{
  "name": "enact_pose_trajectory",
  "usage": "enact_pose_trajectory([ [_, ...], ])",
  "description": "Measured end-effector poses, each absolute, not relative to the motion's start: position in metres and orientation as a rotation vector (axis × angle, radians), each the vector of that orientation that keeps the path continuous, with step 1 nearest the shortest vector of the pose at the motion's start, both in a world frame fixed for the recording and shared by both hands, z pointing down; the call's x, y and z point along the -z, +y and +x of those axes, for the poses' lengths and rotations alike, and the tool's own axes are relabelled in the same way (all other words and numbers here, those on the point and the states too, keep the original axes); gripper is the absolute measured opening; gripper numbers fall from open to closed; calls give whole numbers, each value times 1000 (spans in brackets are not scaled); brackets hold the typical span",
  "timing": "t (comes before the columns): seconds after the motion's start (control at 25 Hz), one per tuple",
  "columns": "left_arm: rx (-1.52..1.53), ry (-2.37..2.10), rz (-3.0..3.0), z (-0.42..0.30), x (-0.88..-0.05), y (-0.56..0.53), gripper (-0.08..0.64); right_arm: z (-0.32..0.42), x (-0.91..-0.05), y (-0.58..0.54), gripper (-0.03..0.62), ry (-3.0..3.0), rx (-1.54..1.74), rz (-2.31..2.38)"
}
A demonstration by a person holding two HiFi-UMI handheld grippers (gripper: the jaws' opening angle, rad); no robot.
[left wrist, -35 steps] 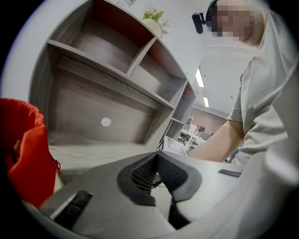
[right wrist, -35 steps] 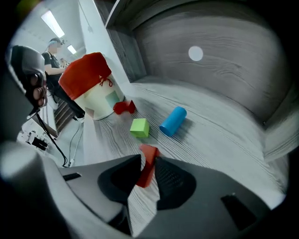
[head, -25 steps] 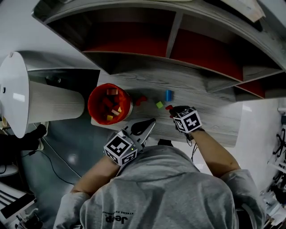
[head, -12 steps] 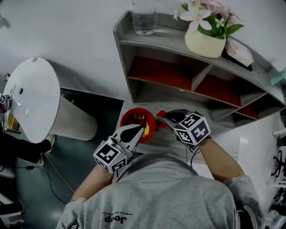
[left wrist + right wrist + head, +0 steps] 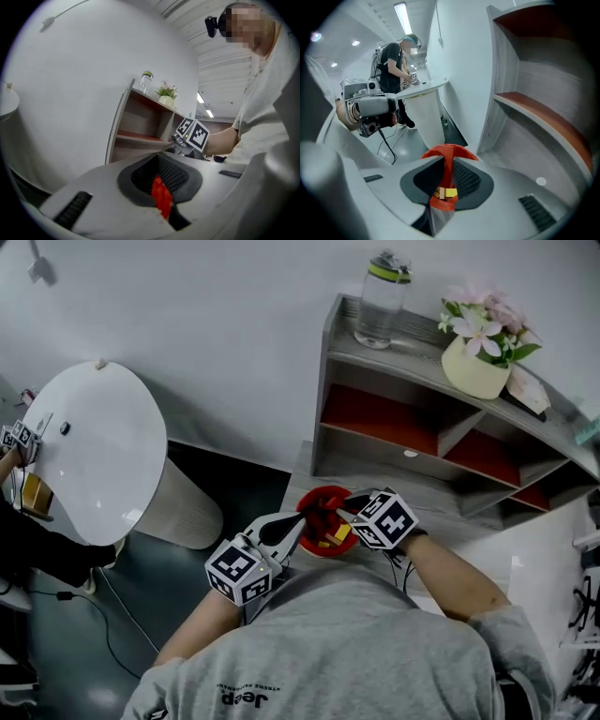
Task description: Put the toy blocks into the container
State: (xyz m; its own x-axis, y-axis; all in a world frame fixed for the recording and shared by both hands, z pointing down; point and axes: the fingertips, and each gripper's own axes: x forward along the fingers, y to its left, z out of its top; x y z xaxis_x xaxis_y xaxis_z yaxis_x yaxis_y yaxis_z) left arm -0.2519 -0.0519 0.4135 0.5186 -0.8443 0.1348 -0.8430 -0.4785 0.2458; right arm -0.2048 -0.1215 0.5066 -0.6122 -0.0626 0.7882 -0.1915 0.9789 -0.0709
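The red container (image 5: 312, 500) stands on the grey table (image 5: 450, 521) with yellow and red blocks (image 5: 339, 533) inside. My right gripper (image 5: 348, 506) reaches over its right rim, shut on a small red block. In the right gripper view the container's rim (image 5: 448, 151) arches just beyond the right gripper (image 5: 446, 163), and a yellow block (image 5: 450, 192) shows through the slit. My left gripper (image 5: 298, 524) rests at the container's near left rim, jaws together. In the left gripper view a red sliver (image 5: 161, 197) fills the slit of the left gripper (image 5: 160, 159); I cannot tell what it belongs to.
A grey shelf unit (image 5: 412, 399) with red compartments rises right behind the container, carrying a water bottle (image 5: 382, 298) and a flower pot (image 5: 476, 367). A white round-topped stand (image 5: 89, 465) is at the left. A person (image 5: 396, 61) stands in the background.
My right gripper has carried the red block left from the middle of the table to over the container. The head view has tilted up, showing the shelf top. The left gripper stays beside the container.
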Motion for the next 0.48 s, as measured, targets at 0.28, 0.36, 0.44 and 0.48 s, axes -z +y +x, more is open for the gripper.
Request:
enact_pose_trajectory([
  [0.28,21,-1390,2470,-263,-421,-46,11,-214,-524,-117,89,-2169,-186,170],
  [0.36,23,-1385,2468,-264,-422,-46,11,-215,-527,-118,95,-2161,-180,177],
  [0.44,24,-1379,2468,-263,-423,-47,11,-216,-526,-118,181,-2176,-190,179],
  [0.48,23,-1375,2467,-263,-424,-47,11,-216,-525,-117,198,-2186,-197,179],
])
